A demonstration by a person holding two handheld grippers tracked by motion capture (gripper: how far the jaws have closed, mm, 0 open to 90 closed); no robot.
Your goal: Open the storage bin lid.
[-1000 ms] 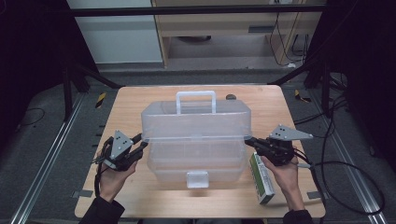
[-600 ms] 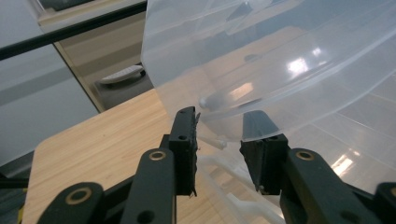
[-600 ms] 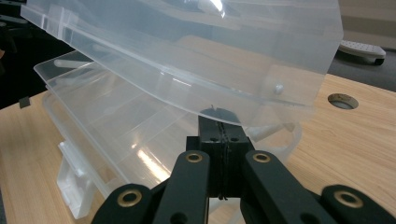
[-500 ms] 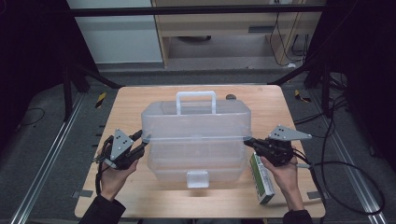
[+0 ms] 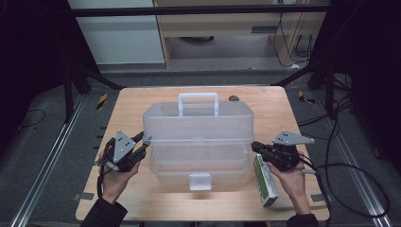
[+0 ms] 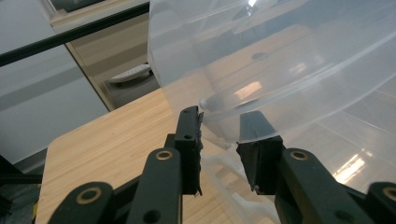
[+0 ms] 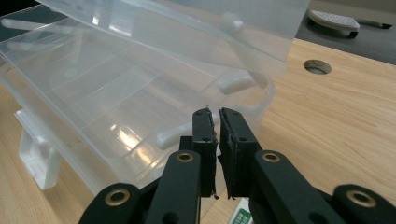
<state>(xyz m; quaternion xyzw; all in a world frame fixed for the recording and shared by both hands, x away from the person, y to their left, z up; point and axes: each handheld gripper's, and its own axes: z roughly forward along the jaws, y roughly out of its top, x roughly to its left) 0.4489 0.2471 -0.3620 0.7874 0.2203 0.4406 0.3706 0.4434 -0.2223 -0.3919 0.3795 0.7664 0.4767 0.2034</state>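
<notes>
A clear plastic storage box (image 5: 198, 156) with a white handle (image 5: 198, 101) and a front latch (image 5: 199, 181) stands mid-table, its lid (image 5: 198, 120) held a little above the base. My left gripper (image 5: 144, 141) is at the box's left end. In the left gripper view it (image 6: 219, 119) is shut on the lid's corner rim and has just closed slightly further. My right gripper (image 5: 255, 145) is at the box's right end. Its jaws (image 7: 215, 114) have just been opening and stand a thin slit apart, with nothing between them, beside the lid's corner (image 7: 266, 70).
A green and white carton (image 5: 265, 182) lies on the wooden table (image 5: 137, 109) under my right hand, next to the box. A round cable hole (image 5: 233, 98) sits behind the box. Cables trail off the table's right side. Bare wood lies left and behind the box.
</notes>
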